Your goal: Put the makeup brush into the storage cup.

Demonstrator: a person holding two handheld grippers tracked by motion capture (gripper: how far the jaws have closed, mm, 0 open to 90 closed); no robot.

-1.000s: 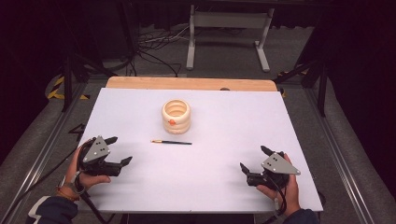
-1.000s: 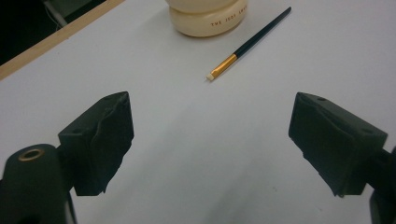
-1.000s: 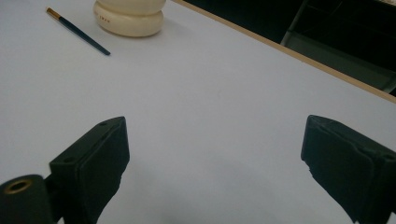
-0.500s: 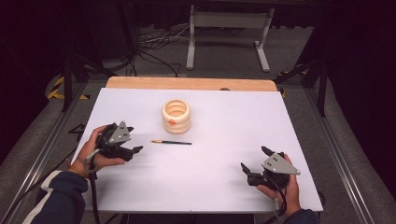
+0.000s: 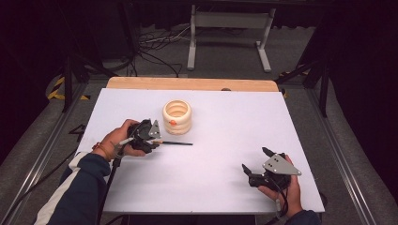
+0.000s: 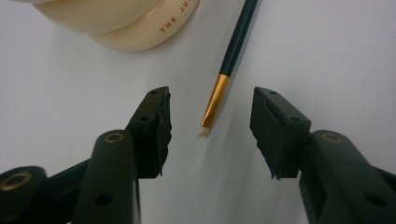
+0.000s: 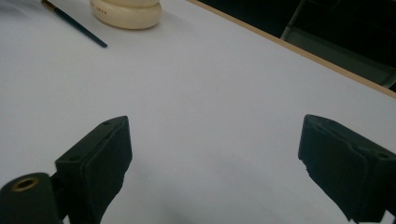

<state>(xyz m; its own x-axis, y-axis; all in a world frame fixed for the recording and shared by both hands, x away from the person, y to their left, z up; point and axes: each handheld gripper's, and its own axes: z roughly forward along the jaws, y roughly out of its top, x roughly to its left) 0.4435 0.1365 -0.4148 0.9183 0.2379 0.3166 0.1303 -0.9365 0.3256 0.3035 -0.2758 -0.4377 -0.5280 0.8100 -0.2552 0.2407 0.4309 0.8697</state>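
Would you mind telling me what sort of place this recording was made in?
Probably a lab or recording studio: a white table in a dark room, loose cables on grey carpet, and a metal stand behind.

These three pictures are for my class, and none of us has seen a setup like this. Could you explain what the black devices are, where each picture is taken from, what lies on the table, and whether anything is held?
A person sits at a white table with a hand-held two-jaw gripper in each hand. The high view looks down from above. The other two come from cameras riding on the grippers, looking along their black jaws.

On the table lie a thin paintbrush and a cream ribbed cup.

The left gripper has just been closing, with the brush tip between its jaws but not yet pinched. The right gripper rests open, apart from both things. Nothing is held.
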